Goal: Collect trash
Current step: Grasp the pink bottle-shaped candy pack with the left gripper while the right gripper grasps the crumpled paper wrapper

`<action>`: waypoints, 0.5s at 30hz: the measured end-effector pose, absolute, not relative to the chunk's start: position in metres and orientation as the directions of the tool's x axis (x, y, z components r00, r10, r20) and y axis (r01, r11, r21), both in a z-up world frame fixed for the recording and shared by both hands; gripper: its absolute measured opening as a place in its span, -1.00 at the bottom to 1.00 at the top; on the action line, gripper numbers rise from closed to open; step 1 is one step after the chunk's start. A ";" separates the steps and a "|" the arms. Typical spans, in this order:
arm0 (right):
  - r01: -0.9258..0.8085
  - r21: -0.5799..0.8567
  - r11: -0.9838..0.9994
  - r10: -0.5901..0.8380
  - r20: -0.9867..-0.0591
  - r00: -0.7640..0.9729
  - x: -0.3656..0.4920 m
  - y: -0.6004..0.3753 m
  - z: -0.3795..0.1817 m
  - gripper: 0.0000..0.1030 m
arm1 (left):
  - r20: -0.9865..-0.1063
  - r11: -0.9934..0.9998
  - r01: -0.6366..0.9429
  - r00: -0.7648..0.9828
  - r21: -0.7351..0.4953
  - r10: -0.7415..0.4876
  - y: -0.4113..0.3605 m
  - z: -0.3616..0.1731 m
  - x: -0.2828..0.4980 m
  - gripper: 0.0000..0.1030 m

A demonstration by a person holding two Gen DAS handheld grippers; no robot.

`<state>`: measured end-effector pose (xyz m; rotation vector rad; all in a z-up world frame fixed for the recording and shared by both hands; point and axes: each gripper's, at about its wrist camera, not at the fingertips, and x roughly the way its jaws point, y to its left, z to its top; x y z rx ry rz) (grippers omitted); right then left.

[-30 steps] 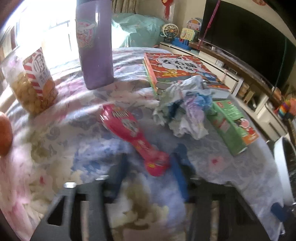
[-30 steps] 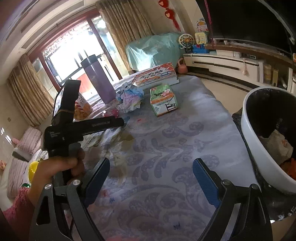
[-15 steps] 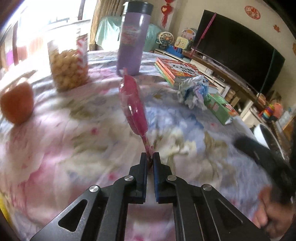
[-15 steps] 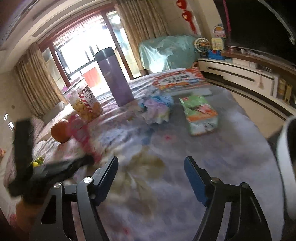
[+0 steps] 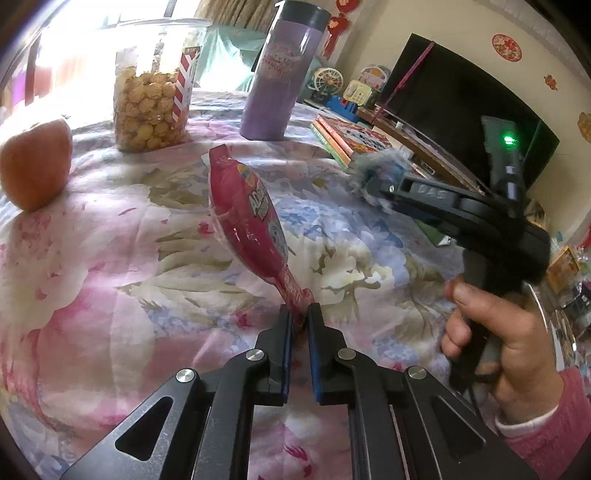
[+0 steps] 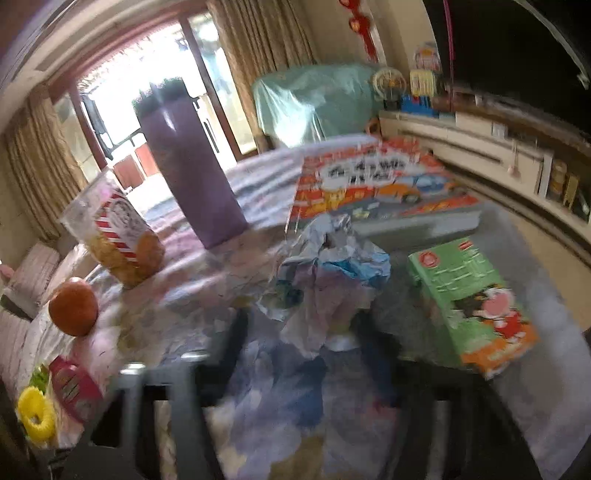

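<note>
We find the left gripper (image 5: 300, 314) clamped on the red wrapper's (image 5: 246, 221) tail, wrapper lifted over the table (image 5: 110, 258); right gripper (image 6: 303, 325) blurred around the crumpled paper (image 6: 328, 273), its gap indeterminate.

red wrapper (image 5: 248, 225) | purple tumbler (image 5: 277, 77) | floral pink-blue tablecloth (image 5: 110, 258) | green box (image 6: 469, 302)

We see a home living room: a table under a floral tablecloth (image 5: 110, 258), with a dark television (image 5: 454, 96) on a low cabinet (image 6: 480, 147) beyond it, curtains (image 6: 266, 48) beside a bright glass door (image 6: 122, 85), and red wall ornaments (image 5: 334, 27).
</note>
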<state>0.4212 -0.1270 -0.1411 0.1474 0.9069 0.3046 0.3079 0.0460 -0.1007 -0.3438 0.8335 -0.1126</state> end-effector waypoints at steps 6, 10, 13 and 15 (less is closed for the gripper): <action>-0.206 0.278 0.938 0.346 -0.727 0.593 0.409 -0.134 -0.134 -0.77 | -0.689 0.937 -0.019 0.683 -0.348 -0.242 0.045 -0.099 0.304 -0.90; -0.247 0.314 0.917 0.399 -0.705 0.586 0.372 -0.144 -0.122 -0.79 | -0.687 0.941 -0.006 0.685 -0.338 -0.243 0.043 -0.098 0.303 -0.93; -0.267 0.326 0.907 0.422 -0.699 0.577 0.341 -0.152 -0.115 -0.79 | -0.686 0.943 0.000 0.687 -0.333 -0.242 0.041 -0.097 0.301 -0.95; -0.275 0.338 0.900 0.436 -0.697 0.570 0.323 -0.159 -0.111 -0.79 | -0.685 0.947 0.001 0.690 -0.322 -0.234 0.038 -0.094 0.298 -0.96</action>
